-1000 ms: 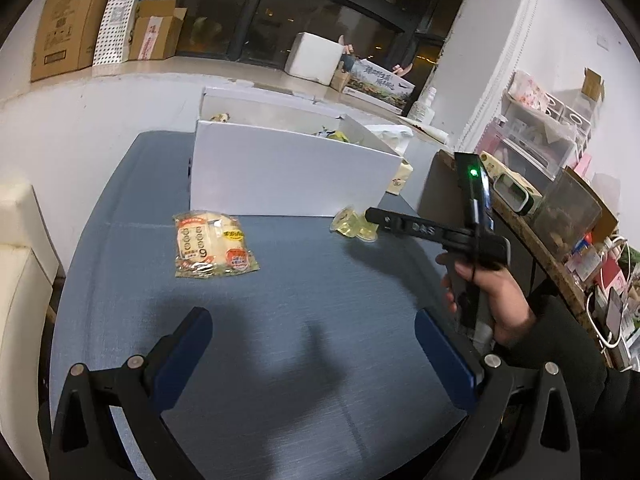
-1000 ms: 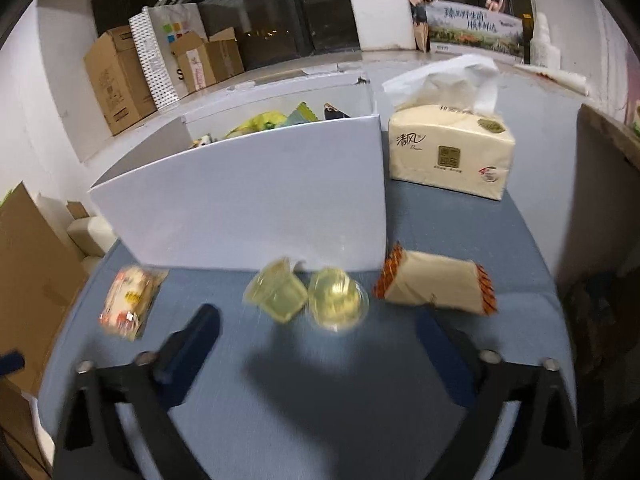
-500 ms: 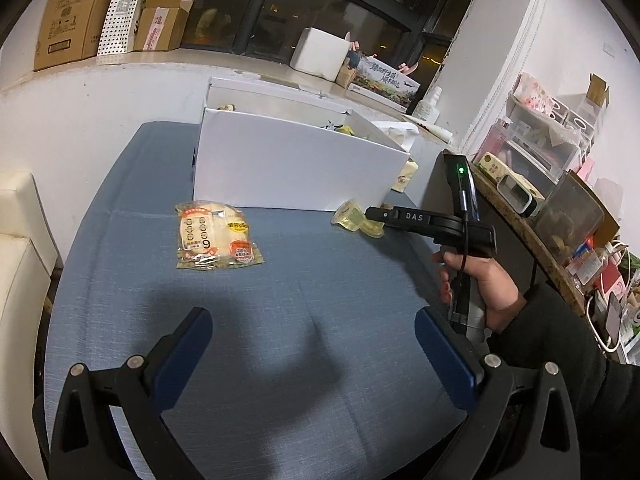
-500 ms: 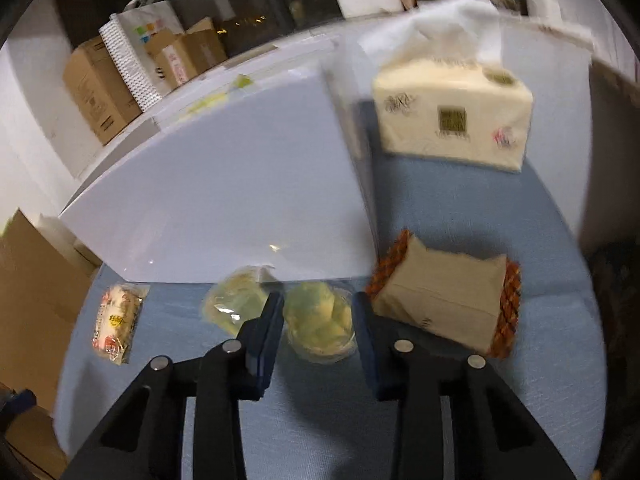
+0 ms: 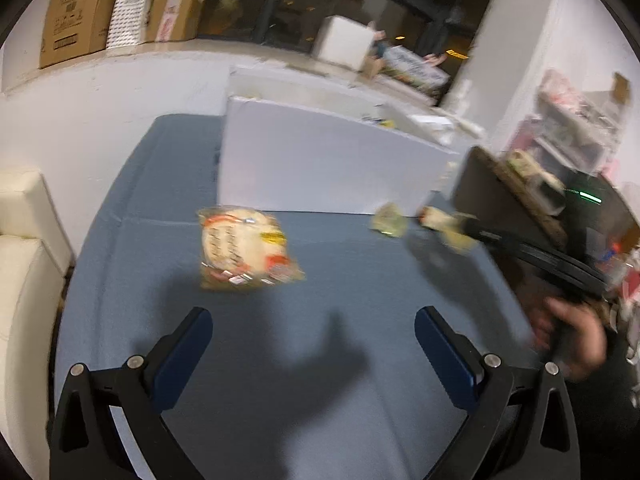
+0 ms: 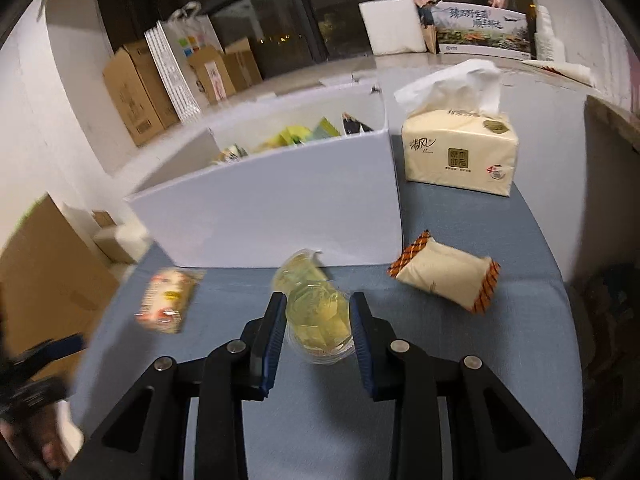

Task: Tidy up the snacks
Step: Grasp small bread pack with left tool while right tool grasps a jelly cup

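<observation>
Yellow-green clear jelly cup (image 6: 319, 322) | right gripper (image 6: 319, 320) fingers clamped on it | left gripper (image 5: 314, 354) fingers apart

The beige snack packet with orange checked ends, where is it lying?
In the right wrist view, the beige snack packet lies on the blue table, right of the white box and in front of the tissue pack.

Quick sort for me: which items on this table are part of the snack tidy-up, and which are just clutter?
Job items:
jelly cup in the right gripper
second jelly cup
beige snack pack
bun packet
white box

Clutter:
tissue pack
cardboard boxes
</observation>
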`<state>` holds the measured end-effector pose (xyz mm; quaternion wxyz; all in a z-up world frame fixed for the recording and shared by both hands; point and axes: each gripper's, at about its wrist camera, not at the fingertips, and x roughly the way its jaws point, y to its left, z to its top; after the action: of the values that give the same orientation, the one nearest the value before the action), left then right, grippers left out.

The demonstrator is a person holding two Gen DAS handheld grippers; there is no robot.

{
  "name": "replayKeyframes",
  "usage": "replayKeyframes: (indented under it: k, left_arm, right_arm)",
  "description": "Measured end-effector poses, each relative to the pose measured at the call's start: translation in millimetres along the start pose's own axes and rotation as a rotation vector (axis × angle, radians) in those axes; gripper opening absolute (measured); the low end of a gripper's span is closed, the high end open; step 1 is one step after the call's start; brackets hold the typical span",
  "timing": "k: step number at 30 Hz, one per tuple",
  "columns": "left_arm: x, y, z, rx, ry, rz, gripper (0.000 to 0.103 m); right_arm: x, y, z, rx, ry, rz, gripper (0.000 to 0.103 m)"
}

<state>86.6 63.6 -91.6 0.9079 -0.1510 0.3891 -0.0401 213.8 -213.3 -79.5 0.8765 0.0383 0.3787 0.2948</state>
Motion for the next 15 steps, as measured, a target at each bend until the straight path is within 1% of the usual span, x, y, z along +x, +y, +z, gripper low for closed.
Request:
replayKeyframes:
  k: [1, 3, 5, 6, 7, 9, 11, 12, 13, 14, 15]
  left_arm:
    - [12, 5, 7, -0.009, 0.015, 0.026, 0.103]
    - [28, 12, 16, -0.025, 0.029, 0.054, 0.103]
    - [46, 18, 27, -0.034, 0.048, 0.089, 0.103]
    - [58, 18, 34, -0.022, 0.061, 0.131, 0.103]
    - [65, 18, 37, -0.017, 0.066, 0.152, 0.103]
    - [85, 22, 43, -0.033, 0.107, 0.208, 0.103]
    - [96, 26, 44, -0.068, 0.131, 0.228, 0.102]
    - [99, 28, 43, -0.080, 0.128, 0.226, 0.101]
    - [99, 26, 43, -0.064, 0.108, 0.237, 0.097]
    - [100, 24, 42, -0.042, 0.101, 0.264, 0.086]
    - [99, 22, 42, -0.028, 0.096, 0.282, 0.077]
  right_arm:
    - [-7, 4, -2, -0.007, -0.010, 0.006, 0.035]
    - [-21, 11, -11, -0.032, -0.019, 0.011, 0.035]
    - [-29, 17, -16, -0.028, -0.025, 0.026, 0.035]
    - [-33, 18, -20, -0.026, -0.027, 0.028, 0.035]
    - [-37, 20, -24, -0.024, -0.032, 0.026, 0.035]
    - [-42, 25, -29, -0.033, -0.031, 0.026, 0.035]
    - [-44, 28, -33, -0.043, -0.028, 0.034, 0.035]
    - [-45, 28, -35, -0.044, -0.025, 0.038, 0.035]
    - [-46, 28, -35, -0.044, -0.025, 0.039, 0.035]
    - [-47, 28, -36, -0.048, -0.025, 0.038, 0.035]
    - [-48, 28, -37, -0.050, -0.027, 0.035, 0.035]
